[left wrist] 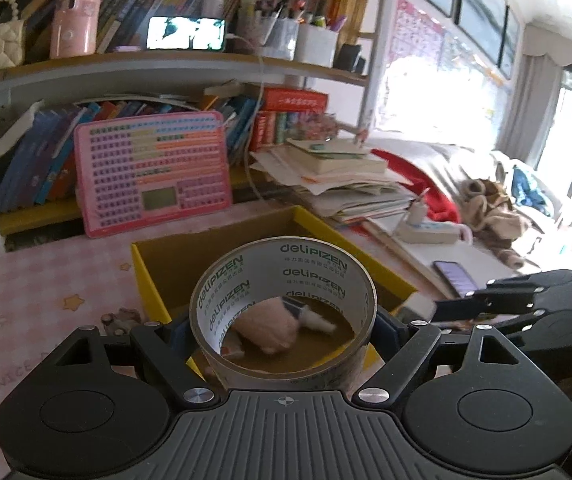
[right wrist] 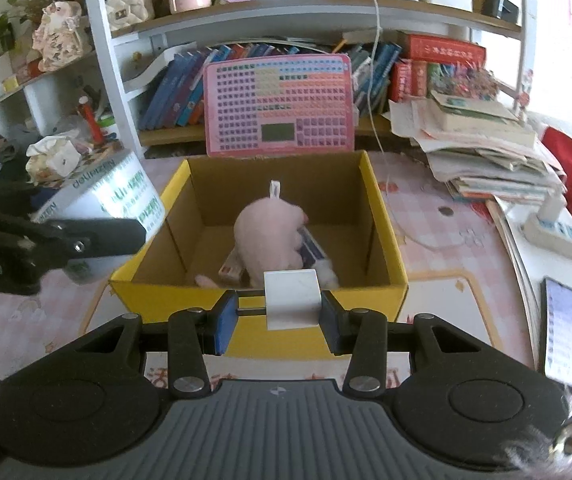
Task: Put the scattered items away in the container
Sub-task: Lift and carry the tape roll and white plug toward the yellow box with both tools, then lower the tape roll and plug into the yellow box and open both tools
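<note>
Fingers of the left gripper (left wrist: 282, 326) are spread wide and clamped on either side of a roll of tape (left wrist: 284, 308), held above the near-left corner of the yellow cardboard box (right wrist: 382, 220). This box sits on the pink checked surface (right wrist: 426, 216) before a pink keyboard toy (right wrist: 280, 104). Inside it lie a pink plush toy (right wrist: 272, 232) and a small carton (right wrist: 232, 270). Right gripper (right wrist: 274, 316) fingers are part closed, pinching a white block (right wrist: 292, 304) just at the box's near wall.
</note>
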Motion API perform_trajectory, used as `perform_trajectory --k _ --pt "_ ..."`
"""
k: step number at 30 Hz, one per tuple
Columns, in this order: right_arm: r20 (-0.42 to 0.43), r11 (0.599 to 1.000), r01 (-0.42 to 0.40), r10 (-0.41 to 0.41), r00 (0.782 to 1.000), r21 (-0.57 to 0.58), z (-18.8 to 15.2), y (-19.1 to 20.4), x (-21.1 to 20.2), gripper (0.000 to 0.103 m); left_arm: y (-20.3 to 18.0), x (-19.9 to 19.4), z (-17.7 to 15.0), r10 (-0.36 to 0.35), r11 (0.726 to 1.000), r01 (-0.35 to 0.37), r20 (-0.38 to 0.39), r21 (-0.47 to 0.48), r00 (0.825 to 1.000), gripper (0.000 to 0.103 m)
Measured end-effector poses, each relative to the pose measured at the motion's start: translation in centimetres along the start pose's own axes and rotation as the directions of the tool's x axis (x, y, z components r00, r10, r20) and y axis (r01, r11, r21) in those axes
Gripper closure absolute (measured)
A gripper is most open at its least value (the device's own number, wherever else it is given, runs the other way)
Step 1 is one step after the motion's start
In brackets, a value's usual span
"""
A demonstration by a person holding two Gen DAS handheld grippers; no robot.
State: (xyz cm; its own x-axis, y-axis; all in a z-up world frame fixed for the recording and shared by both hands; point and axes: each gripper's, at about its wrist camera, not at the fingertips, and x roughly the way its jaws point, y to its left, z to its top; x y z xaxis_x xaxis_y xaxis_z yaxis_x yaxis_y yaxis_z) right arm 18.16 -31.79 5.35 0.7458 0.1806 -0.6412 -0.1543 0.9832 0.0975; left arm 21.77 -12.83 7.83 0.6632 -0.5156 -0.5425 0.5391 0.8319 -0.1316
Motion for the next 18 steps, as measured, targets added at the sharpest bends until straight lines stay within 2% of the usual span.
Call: perform_trajectory --k 4,11,14,18 --pt "0.005 0.999 -0.029 0.029 1.000 -0.013 1.0 -0.8 1.3 0.062 0.0 1.4 0.5 0.035 0.999 -0.035 -0.015 0.003 0.999 0.018" --pt "-0.001 0.995 -0.067 0.067 0.998 -0.069 2.9 -2.1 4.1 0.062 0.0 4.2 1.7 0.052 0.998 -0.051 -0.038 0.022 0.998 0.018" --pt "-0.032 0.991 -0.088 0.086 0.996 -0.097 3.7 -2.6 6.0 0.062 0.1 6.1 2.2 0.059 0.997 -0.056 -0.066 0.046 0.996 0.018" --pt "-0.117 0.979 -0.134 0.117 0.986 -0.156 4.3 -2.9 8.9 0.062 0.8 8.9 2.7 0.054 0.997 -0.046 -0.128 0.061 0.990 0.018"
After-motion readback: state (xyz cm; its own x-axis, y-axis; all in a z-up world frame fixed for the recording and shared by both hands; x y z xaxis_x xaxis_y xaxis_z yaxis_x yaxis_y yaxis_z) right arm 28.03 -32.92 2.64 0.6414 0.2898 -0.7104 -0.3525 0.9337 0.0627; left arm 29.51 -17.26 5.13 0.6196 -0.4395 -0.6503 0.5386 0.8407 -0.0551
